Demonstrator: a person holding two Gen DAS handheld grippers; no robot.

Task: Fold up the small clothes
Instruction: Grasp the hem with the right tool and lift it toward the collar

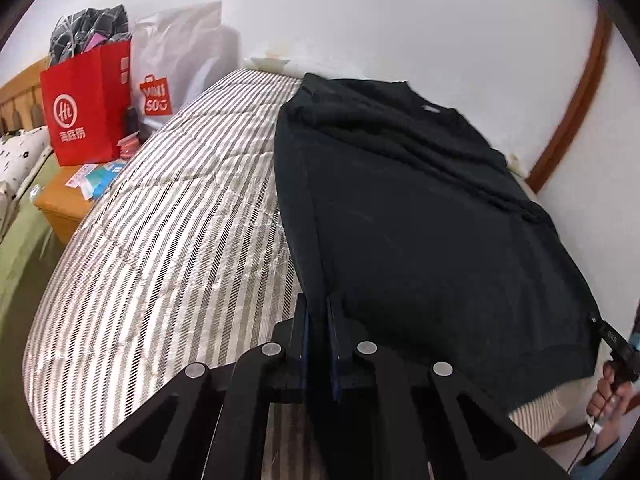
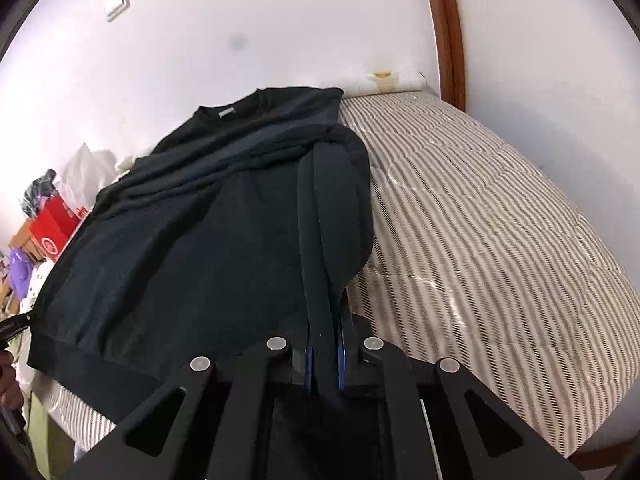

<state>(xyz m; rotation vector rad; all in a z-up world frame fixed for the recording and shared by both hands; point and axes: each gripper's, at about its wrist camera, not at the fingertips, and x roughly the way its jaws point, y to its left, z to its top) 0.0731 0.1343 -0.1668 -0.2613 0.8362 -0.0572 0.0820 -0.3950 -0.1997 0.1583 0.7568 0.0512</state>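
Observation:
A black sweatshirt [image 1: 420, 208] lies spread on the striped mattress [image 1: 160, 232], collar toward the wall, with a sleeve folded across the chest. My left gripper [image 1: 319, 312] is shut on the sweatshirt's left hem corner and lifts a taut ridge of cloth. In the right wrist view, my right gripper [image 2: 324, 344] is shut on the right hem corner of the sweatshirt [image 2: 180, 248], with a fold of cloth rising from its jaws. The right gripper also shows at the far right of the left wrist view [image 1: 618, 346].
A red paper bag [image 1: 86, 108] and a white shopping bag [image 1: 172, 64] stand on a wooden bedside table [image 1: 60, 200] left of the mattress. A white wall and a brown door frame [image 1: 576, 92] lie behind the bed. Mattress [image 2: 480, 232] to the right is bare.

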